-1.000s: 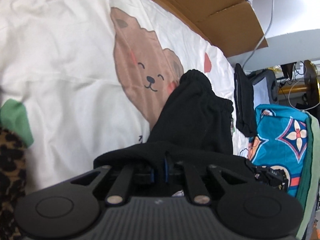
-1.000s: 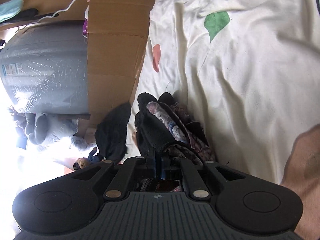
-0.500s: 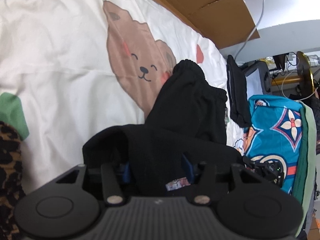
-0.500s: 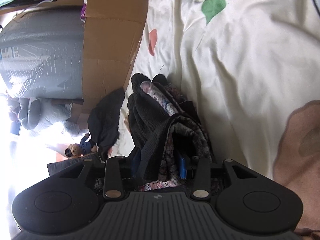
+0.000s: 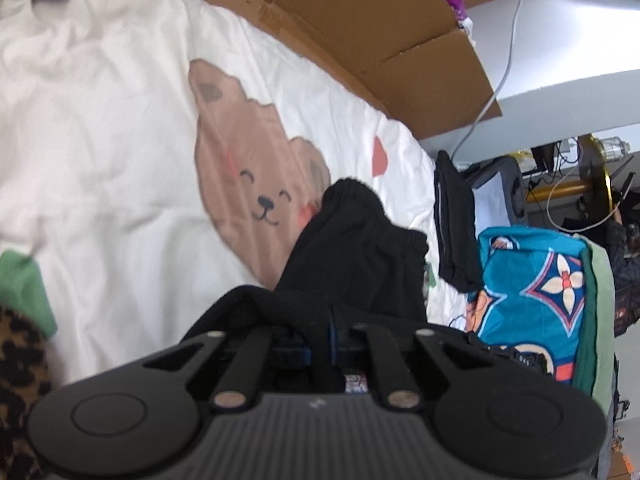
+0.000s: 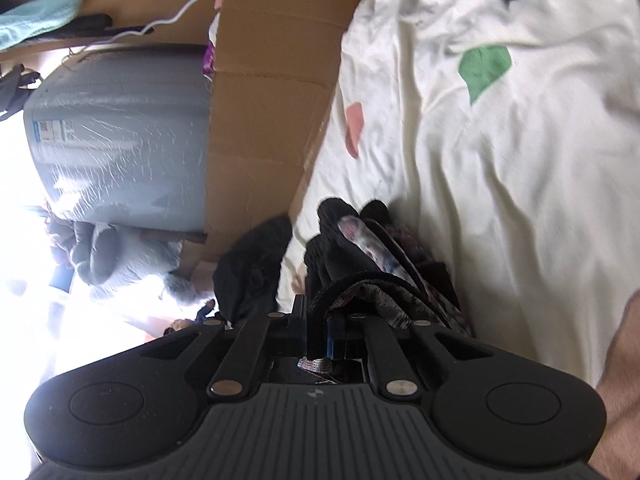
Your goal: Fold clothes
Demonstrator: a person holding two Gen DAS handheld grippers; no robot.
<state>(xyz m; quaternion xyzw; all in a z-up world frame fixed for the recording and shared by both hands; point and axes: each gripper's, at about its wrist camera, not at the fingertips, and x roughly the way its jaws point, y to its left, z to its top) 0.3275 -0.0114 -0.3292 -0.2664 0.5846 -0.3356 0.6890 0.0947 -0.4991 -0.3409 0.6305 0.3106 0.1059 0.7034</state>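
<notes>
**Both grippers pinching the black garment over the bed**

On the bed, near its edge by the cardboard, your left gripper (image 5: 320,350) has just closed its jaws on a fold of the black garment (image 5: 360,248); the cloth bunches over the jaws and trails forward across the bear-print sheet (image 5: 120,120). Your right gripper (image 6: 318,340) is also clamped on the same garment, its jaws having narrowed slightly, with black fabric and a patterned lining pinched between them. Ahead of it the garment lies in a heap on the sheet, close to the cardboard panel (image 6: 260,140). A second dark piece of clothing (image 5: 454,220) hangs at the bed's edge, beside a teal patterned bag (image 5: 532,280).
</notes>
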